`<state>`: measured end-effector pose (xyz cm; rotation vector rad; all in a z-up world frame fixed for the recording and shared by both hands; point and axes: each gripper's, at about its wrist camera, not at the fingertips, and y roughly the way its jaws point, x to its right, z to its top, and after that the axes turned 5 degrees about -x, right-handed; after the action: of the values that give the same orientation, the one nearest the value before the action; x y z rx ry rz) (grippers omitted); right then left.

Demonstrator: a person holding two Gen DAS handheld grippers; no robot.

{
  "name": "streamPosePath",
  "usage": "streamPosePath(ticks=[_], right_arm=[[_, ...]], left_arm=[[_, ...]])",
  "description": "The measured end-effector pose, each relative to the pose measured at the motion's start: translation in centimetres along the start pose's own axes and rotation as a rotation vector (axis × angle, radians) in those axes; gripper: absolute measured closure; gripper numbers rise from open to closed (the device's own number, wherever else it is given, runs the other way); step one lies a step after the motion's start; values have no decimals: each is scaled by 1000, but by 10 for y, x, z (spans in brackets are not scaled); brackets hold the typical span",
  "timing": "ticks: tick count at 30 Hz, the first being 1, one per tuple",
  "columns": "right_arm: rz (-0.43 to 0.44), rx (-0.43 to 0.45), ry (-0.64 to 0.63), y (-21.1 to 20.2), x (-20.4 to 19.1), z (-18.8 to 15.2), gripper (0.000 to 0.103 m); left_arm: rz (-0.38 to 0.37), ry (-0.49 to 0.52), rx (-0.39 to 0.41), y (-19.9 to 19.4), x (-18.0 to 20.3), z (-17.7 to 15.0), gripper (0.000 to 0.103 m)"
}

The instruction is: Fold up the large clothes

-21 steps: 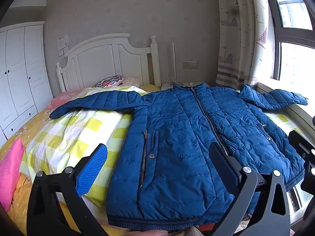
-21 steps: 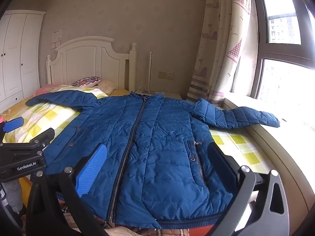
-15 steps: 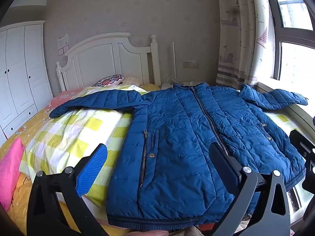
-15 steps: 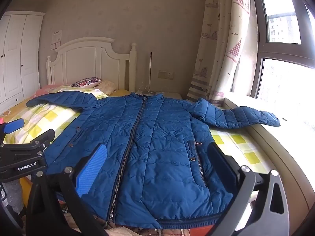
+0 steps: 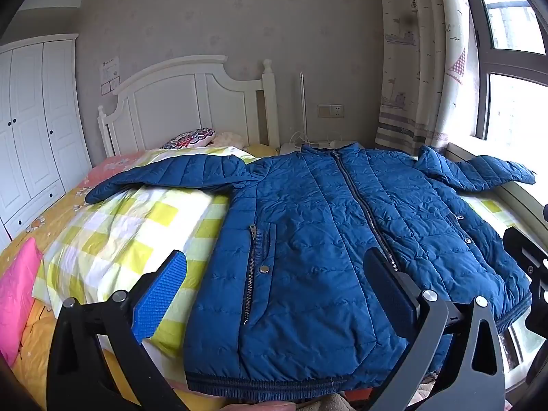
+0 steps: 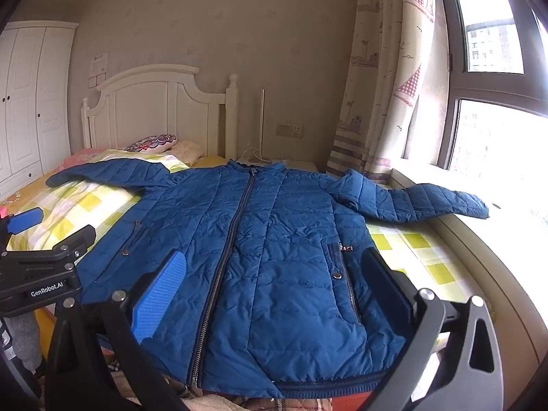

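- Far left, the white wardrobe (image 5: 30, 130) stood by the wall, and the yellow checked quilt (image 5: 130, 236) covered the bed's left side.
- The jacket's left sleeve (image 5: 171, 174) lay stretched out over that quilt, flat and reaching toward the wardrobe.
- My left gripper (image 5: 277, 294) hung wide, nothing between its pads, hovering above the hem on the pocket side.
- The blue jacket (image 6: 274, 250) lay face up on the bed, zipped, collar toward the white headboard (image 6: 154, 109), hem nearest me.
- My right gripper (image 6: 274, 294) was wide too, empty, over the hem near the right pocket.
- The right sleeve (image 6: 421, 202) ran out onto the window sill (image 6: 479, 239) beside the curtain (image 6: 387, 96).
- My read: folding hadn't begun. I'd take each sleeve near the cuff, pinching only the top layer's edge, and bring it across the chest before touching the hem.
- Padding is slippery and puffy, so a deep bite should hold better than a fingertip nip.
- Compared with a moment earlier, almost nothing differed: jacket, sleeves and both grippers sat as they had, with only a slight drift in view.
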<state>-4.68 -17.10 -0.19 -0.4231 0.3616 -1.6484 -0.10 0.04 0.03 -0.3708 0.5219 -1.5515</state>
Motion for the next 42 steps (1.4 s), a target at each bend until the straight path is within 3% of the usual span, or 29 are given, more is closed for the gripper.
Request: streamPosePath(ticks=[42], right_arm=[[27,-4,26,3,-1,-4,2]], left_arm=[[-4,-9,-6,4,-7,-2,4]])
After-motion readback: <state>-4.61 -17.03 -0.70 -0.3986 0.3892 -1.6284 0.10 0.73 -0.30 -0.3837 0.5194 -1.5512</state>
